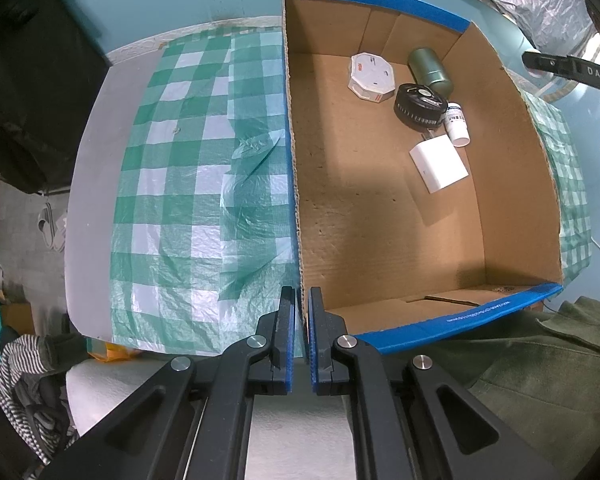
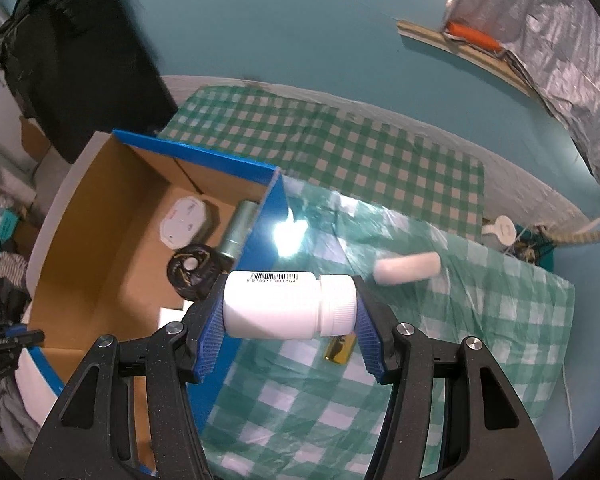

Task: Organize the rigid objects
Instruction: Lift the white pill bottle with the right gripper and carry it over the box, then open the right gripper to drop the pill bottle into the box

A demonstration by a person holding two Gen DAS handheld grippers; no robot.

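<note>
Cardboard, blue-edged, the box sits on a green-checked cloth and holds a white octagonal case, a green cylinder, a black round tin, a small white bottle and a white block; the left gripper pinches the box's near wall, jaws nearly closed on it. The right gripper clamps a white bottle sideways above the box's right wall; beyond lie a white roll, blurred, and what may be a small gold object.
</note>
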